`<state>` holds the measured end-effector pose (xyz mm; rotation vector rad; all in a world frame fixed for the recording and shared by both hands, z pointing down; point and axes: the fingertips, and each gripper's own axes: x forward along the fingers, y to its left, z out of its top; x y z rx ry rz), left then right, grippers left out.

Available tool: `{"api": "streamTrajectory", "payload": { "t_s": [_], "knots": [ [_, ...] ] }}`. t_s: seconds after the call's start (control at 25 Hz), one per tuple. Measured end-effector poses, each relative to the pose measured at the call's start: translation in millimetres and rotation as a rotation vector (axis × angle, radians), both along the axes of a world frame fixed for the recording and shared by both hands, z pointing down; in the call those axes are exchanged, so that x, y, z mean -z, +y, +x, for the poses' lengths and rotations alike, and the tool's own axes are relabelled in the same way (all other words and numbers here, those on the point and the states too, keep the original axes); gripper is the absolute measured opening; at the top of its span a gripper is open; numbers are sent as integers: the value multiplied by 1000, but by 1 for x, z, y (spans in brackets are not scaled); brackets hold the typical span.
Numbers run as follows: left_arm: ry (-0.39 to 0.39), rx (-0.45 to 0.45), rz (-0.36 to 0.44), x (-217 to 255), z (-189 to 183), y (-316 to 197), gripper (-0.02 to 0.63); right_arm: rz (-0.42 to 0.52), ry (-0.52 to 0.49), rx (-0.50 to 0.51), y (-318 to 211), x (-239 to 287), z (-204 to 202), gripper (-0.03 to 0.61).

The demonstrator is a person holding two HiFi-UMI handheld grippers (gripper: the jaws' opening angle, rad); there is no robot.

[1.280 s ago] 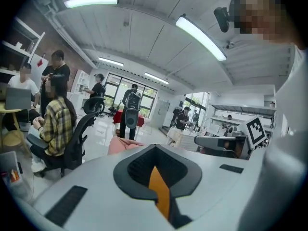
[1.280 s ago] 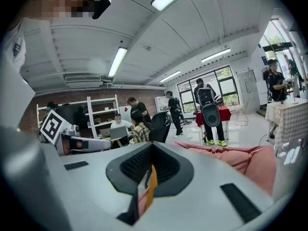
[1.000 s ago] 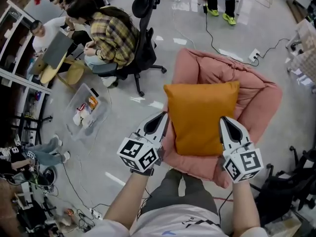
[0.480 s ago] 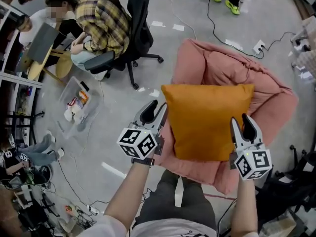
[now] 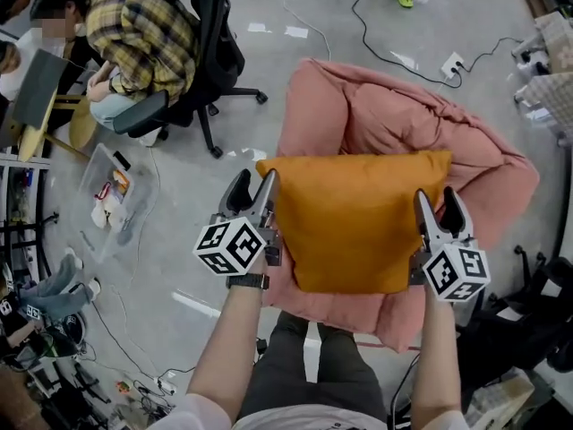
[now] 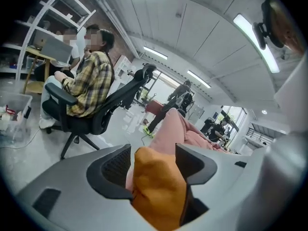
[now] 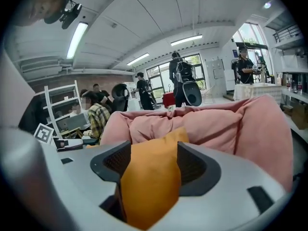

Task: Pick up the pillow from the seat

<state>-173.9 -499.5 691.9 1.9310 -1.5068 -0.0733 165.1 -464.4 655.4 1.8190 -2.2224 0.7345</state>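
An orange pillow (image 5: 354, 218) lies on the pink cushioned seat (image 5: 376, 106), below me in the head view. My left gripper (image 5: 253, 191) straddles the pillow's left edge, and my right gripper (image 5: 437, 209) straddles its right edge. Both pairs of jaws are opening. In the left gripper view the orange fabric (image 6: 159, 191) sits between the jaws with a gap on one side. The right gripper view shows a pillow corner (image 7: 149, 182) filling most of the space between the jaws, with the pink seat (image 7: 216, 124) behind it.
A person in a plaid shirt (image 5: 134, 34) sits on a black office chair (image 5: 210, 52) at the upper left. A clear plastic bin (image 5: 112, 195) stands on the floor at left. Cables and a power strip (image 5: 452, 64) lie beyond the seat. Another dark chair (image 5: 537, 312) is at the right.
Both grippers went from shut beside the pillow to open, and each slid over a side edge of the pillow. The pillow now looks closer and larger.
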Motion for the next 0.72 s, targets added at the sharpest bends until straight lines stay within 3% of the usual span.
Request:
{"api": "streamTrajectory", "payload": {
  "t_s": [0.32, 0.56, 0.64, 0.72],
  "knots": [
    [27, 24, -57, -25, 13, -14, 295, -81, -60, -86, -32, -29, 34, 334],
    [42, -47, -106, -40, 23, -22, 293, -188, -116, -82, -41, -52, 35, 339],
    [38, -78, -115, -39, 27, -22, 244, -213, -117, -49, -41, -54, 28, 322],
    [24, -90, -114, -36, 30, -19, 176, -217, -95, -21, -38, -54, 20, 257]
  ]
}}
